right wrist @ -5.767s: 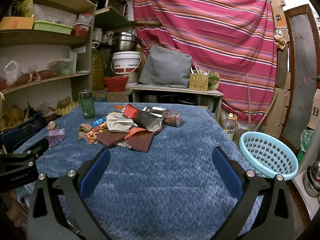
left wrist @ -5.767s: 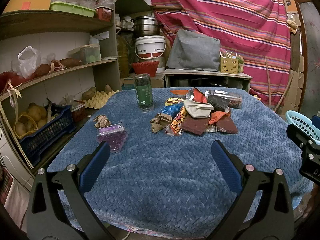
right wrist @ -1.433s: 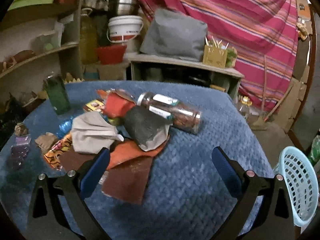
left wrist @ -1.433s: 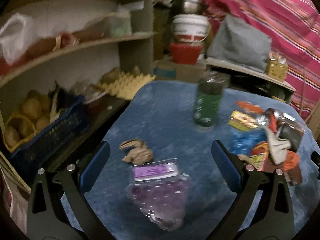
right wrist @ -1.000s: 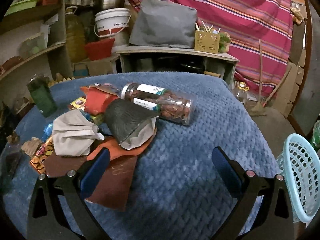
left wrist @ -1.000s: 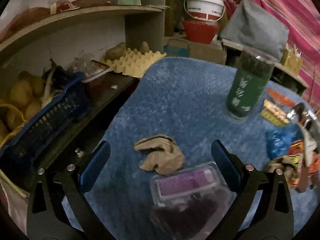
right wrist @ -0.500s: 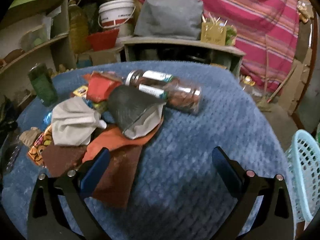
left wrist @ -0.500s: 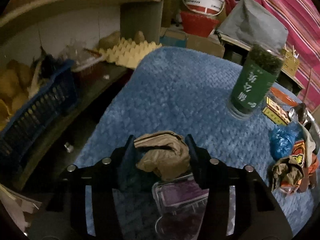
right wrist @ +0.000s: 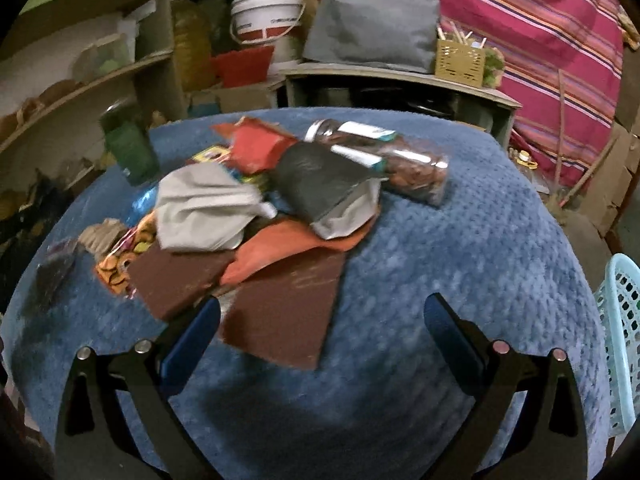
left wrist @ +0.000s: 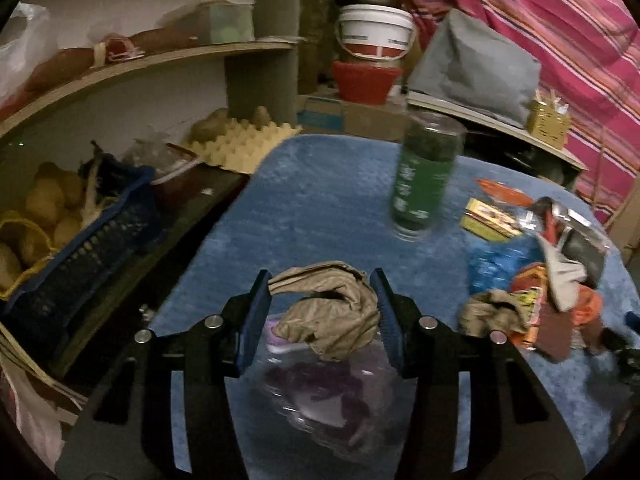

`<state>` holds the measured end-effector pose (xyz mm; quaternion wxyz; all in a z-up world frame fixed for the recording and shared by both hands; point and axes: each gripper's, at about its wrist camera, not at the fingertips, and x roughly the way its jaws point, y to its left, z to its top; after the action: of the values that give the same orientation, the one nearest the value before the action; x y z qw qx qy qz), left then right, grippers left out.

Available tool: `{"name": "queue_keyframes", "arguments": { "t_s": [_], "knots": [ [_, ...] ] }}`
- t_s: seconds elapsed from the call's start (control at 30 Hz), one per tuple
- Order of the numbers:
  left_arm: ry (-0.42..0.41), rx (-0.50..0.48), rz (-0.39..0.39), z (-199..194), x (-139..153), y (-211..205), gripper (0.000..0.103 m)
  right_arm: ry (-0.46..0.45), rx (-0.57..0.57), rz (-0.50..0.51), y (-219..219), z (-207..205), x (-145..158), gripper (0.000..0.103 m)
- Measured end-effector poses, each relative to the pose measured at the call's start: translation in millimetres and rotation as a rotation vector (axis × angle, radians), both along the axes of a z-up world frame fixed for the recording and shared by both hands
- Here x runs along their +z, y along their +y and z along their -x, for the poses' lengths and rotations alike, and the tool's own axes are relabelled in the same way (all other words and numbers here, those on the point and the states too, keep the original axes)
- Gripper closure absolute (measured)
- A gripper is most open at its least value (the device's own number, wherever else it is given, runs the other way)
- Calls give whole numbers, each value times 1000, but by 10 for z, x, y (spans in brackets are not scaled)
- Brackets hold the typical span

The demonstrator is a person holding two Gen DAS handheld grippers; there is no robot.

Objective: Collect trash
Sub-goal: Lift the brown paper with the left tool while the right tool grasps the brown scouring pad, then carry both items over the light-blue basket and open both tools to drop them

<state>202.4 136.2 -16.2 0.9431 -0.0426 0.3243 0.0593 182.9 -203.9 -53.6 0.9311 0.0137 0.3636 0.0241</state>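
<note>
- Between the blue pads of the left gripper (left wrist: 320, 308): crumpled brown paper (left wrist: 332, 312), pinched on both sides, raised off the blue cloth (left wrist: 320, 200).
- Pads drawn partway together, pressing the wad's flanks; top fold poking forward past the tips.
- Directly below the wad: clear plastic pack (left wrist: 320, 396) with purple contents, blurred, partly hidden by the paper and fingers.
- Further ahead: green jar (left wrist: 424, 184), upright on the cloth, smeared by motion.
- To the right in the left view: trash pile (left wrist: 536, 280), with a second brown wad, a blue wrapper and a yellow box at its edge.
- At the far right edge of the left view: dark shape, too cut off to name.
- Right gripper (right wrist: 322, 328): fingers spread wide, nothing between them, hovering over the cloth just before a brown sheet (right wrist: 280, 312).
- Left pad close beside the sheet's near corner; contact impossible to tell.
- Beyond the sheet: orange wrapper, grey bag, dark pouch, and a clear bottle (right wrist: 384, 160) lying on its side.
- At the right edge of the right view: light blue basket (right wrist: 620, 344), cut off, beside the table.
- Shelves at left dim; contents hard to make out.
</note>
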Motion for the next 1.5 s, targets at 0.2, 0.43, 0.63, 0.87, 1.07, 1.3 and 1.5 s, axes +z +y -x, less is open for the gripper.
{"name": "queue_keyframes", "arguments": {
  "t_s": [0.2, 0.43, 0.63, 0.87, 1.07, 1.3, 1.5],
  "knots": [
    [-9, -44, -14, 53, 3, -187, 54, 48, -5, 38, 165, -98, -62, 4],
    [-3, -58, -1, 73, 2, -222, 54, 114, 31, -29, 150, -187, -137, 43],
    [-9, -71, -1, 113, 27, -319, 54, 92, 35, 4, 78, -30, -47, 44],
    [-16, -120, -14, 196, 49, -629, 54, 97, -19, 27, -299, 186, 0, 44],
    [-42, -187, -39, 306, 123, -1054, 54, 52, -66, -2, -689, 374, 121, 44],
    [-80, -228, -45, 376, 269, -1645, 54, -60, -116, -6, -1227, 606, 492, 44],
    [-117, -279, -58, 501, 358, -2334, 54, -99, -187, -8, -1872, 807, 714, 44]
  ]
}}
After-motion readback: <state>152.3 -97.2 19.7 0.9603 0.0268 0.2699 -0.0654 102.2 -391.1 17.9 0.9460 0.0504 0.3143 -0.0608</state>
